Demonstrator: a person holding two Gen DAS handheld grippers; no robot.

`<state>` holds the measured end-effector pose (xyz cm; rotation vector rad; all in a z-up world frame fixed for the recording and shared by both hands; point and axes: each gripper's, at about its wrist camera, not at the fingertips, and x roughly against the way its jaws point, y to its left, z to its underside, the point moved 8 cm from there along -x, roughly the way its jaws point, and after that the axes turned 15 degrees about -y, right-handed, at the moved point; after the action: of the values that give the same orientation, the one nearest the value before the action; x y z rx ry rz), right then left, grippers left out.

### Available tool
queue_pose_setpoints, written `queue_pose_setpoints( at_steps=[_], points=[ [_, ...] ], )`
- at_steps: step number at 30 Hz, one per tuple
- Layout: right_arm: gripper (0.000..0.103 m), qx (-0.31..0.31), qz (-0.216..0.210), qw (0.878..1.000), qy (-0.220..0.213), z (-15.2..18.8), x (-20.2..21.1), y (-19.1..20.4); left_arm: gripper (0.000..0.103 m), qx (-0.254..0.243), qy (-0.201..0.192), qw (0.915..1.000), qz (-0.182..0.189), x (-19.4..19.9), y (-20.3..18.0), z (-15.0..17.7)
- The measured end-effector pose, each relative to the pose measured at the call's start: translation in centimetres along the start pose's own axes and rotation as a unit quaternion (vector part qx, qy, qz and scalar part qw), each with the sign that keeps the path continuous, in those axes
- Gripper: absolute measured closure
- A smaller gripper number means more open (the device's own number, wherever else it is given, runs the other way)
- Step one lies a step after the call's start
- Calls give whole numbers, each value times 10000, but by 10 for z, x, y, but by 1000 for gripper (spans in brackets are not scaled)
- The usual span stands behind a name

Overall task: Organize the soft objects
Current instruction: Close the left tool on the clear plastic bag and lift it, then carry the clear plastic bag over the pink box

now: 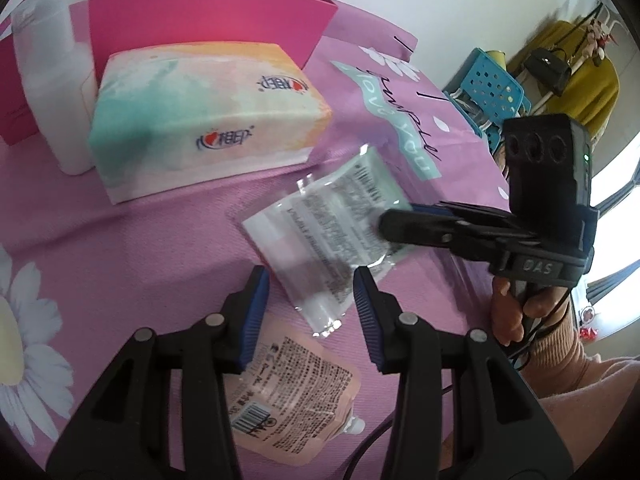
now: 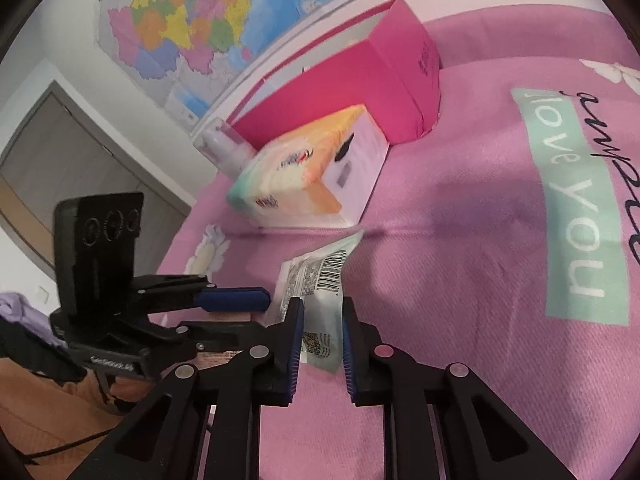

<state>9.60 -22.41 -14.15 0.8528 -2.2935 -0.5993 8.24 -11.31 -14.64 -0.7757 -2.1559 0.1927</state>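
A clear and mint printed sachet lies on the pink cloth; it also shows in the right wrist view. My right gripper is open with its fingers either side of the sachet's near end; in the left wrist view its fingers reach over the sachet from the right. My left gripper is open, just short of the sachet's near corner. A peach spouted pouch lies under my left fingers. A pastel tissue pack sits behind, also in the right wrist view.
An open pink box stands behind the tissue pack, also in the right wrist view. A white bottle stands left of the pack. The pink cloth has daisy prints and a mint "love you" band. A blue stool stands beyond the table edge.
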Motion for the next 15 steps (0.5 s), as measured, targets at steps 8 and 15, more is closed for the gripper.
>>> queue_pose_setpoints(
  at_steps=[8, 15],
  points=[
    [91, -206, -346, 9981, -457, -15, 16, 3, 43, 63, 66, 9995, 287, -5, -6, -2],
    [92, -553, -531, 9950, -639, -23, 17, 1, 41, 34, 86, 9993, 356, -8, -12, -4]
  ],
)
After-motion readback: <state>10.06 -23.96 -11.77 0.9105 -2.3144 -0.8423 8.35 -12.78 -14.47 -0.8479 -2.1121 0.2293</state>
